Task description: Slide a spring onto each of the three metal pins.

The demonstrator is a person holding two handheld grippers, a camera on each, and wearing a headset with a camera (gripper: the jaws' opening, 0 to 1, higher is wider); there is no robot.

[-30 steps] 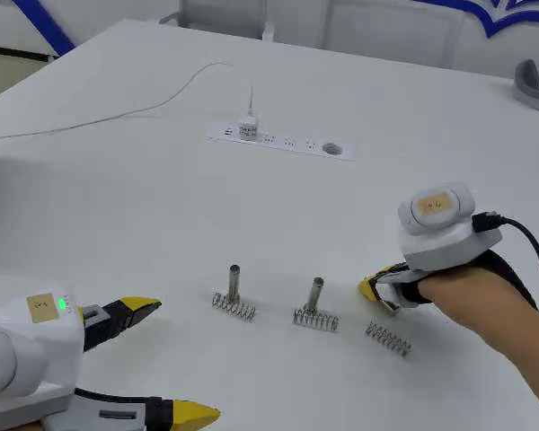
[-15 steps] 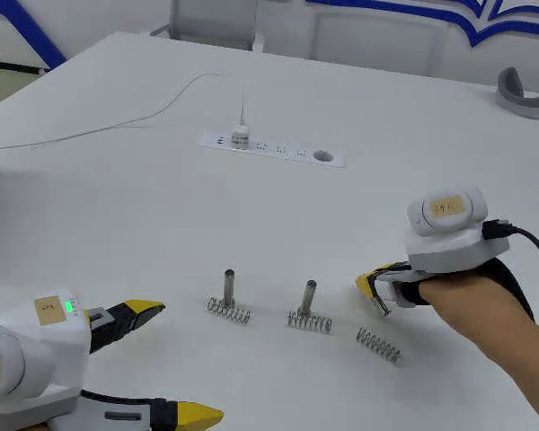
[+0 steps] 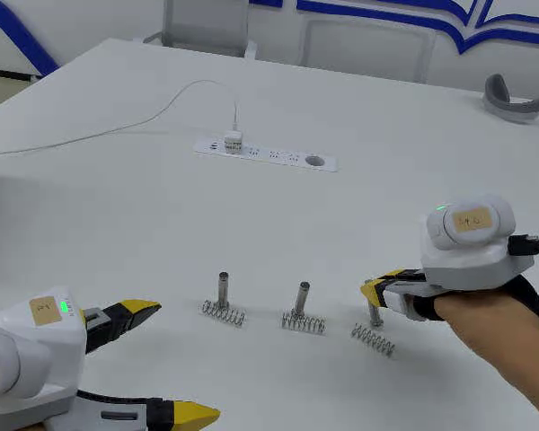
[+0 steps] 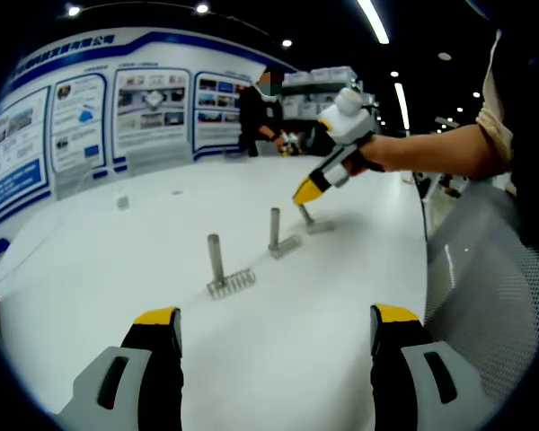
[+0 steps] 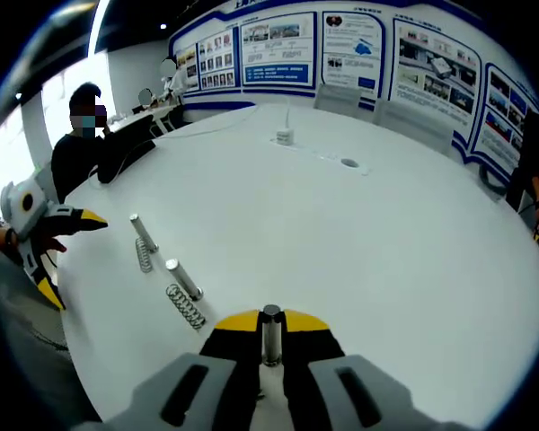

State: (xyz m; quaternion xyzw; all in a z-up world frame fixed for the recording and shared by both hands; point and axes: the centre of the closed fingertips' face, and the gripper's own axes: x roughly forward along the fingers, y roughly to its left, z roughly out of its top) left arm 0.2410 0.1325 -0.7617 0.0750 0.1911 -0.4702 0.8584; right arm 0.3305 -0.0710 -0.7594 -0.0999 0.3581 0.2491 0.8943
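right tongs [image 3: 371,292], clamping smooth pin [image 3: 375,315], neared coiled spring [image 3: 373,339].

Third pin [image 5: 269,330], foot lost between jaws of right gripper [image 5: 269,321]; left gripper [image 3: 181,361] partly off head view's edge.

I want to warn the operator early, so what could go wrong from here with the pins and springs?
The right gripper looks shut on the rightmost pin; a sideways tug could tip it. Its spring lies flat beside the base, so a nudge might roll it away. The left gripper is open and well clear, so nothing steadies that pin.
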